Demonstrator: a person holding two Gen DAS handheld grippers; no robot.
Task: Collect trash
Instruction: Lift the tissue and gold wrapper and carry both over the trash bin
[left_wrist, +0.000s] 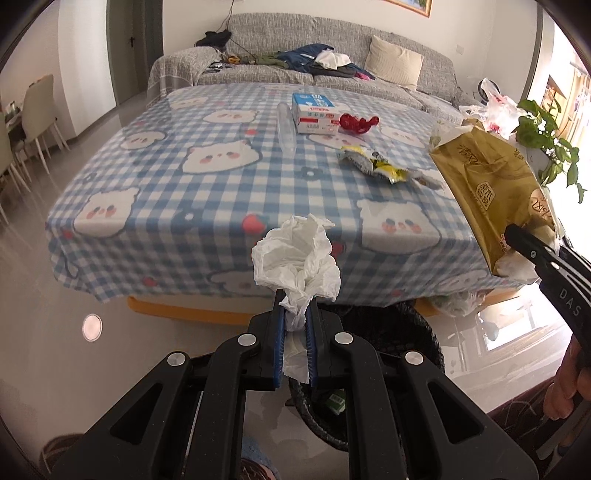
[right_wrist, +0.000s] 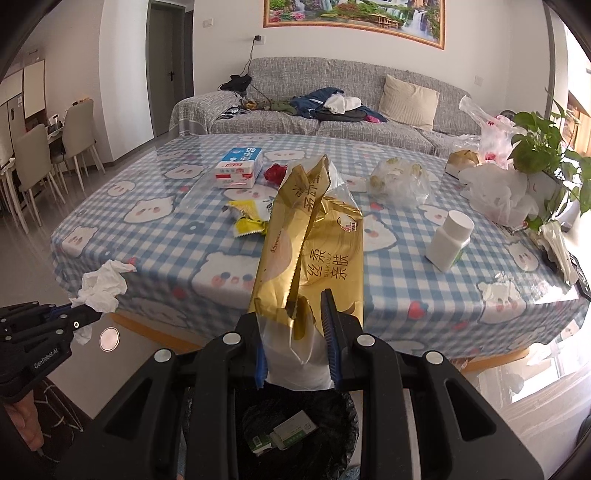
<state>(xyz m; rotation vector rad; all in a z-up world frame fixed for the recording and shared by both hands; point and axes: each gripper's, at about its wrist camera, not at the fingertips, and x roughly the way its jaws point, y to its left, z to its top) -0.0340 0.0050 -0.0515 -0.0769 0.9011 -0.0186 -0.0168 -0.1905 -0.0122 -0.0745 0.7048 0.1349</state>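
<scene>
Right hand-held gripper (right_wrist: 295, 325) clamps gold wrapper (right_wrist: 314, 236), long axis upright.

Left gripper (left_wrist: 295, 314) clamped shut, pointing steeply down; right gripper (right_wrist: 295, 332) alongside, narrowly closed, tilted downward.

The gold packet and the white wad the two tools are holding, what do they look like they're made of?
Gold packet: thin plastic film, it seems, glossy metallic gold with a clear section near the bottom; it creases sharply and has a serrated seam edge. It looks like a tissue pack wrapper.

White wad: soft tissue or paper napkin by the look of it, matte, crumpled into loose folds with ragged edges.
</scene>
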